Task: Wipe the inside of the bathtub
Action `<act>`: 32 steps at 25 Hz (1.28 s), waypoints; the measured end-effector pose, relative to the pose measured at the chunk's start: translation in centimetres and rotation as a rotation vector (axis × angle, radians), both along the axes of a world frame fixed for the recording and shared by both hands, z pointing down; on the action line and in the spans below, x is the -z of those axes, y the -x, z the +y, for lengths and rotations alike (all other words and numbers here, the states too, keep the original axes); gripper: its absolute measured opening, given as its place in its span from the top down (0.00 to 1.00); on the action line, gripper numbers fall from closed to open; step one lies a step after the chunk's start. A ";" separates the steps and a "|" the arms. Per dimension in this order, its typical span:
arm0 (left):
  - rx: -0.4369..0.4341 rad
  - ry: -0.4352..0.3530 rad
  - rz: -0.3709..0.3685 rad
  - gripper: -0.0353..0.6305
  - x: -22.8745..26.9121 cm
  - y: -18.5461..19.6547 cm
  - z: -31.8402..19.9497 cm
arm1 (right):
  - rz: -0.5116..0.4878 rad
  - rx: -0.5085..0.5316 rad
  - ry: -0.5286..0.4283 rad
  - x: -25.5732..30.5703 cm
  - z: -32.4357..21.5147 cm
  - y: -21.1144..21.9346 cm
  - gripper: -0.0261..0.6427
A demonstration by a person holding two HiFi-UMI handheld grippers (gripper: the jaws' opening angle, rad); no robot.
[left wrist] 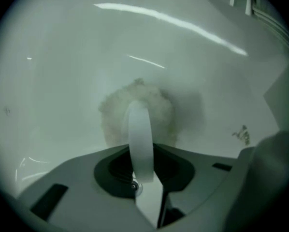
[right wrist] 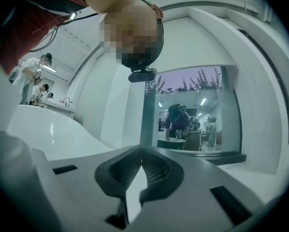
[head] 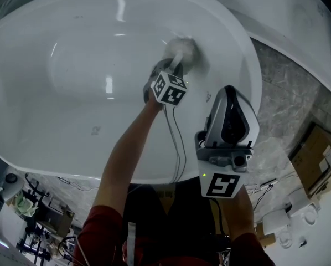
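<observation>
A white bathtub (head: 71,110) fills the scene. Deep inside it, the left gripper (left wrist: 140,170) grasps the white handle (left wrist: 138,129) of a fluffy scrubber (left wrist: 156,105) that is pressed against the far right wall. The right gripper (right wrist: 140,161) is clenched on nothing, above the near right rim.

Head: down over bathtub (head: 71,82). Left gripper view: close inside it. Right: faces away.

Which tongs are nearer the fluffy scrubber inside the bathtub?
Left. The left tongs grip the scrubber by its handle against the bathtub wall; the right tongs, shut and empty, sit back near the rim, aimed upward.
</observation>
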State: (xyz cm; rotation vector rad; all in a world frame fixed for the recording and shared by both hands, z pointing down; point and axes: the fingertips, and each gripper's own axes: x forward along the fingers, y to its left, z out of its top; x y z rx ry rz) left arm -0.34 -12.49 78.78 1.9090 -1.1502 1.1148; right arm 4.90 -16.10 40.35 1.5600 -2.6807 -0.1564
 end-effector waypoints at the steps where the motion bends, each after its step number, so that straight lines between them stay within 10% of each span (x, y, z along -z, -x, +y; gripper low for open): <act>1: -0.005 -0.031 0.005 0.81 1.6 0.1 -0.4 | 0.001 -0.006 -0.007 0.8 0.1 0.0 0.94; 14: -0.096 -0.458 0.016 0.81 23.1 -0.6 -7.5 | -0.015 -0.108 -0.138 12.4 1.2 -0.7 0.94; 32: -0.150 -0.522 -0.089 0.81 22.4 -3.0 -9.9 | -0.029 -0.146 -0.119 10.5 -0.6 -4.1 0.94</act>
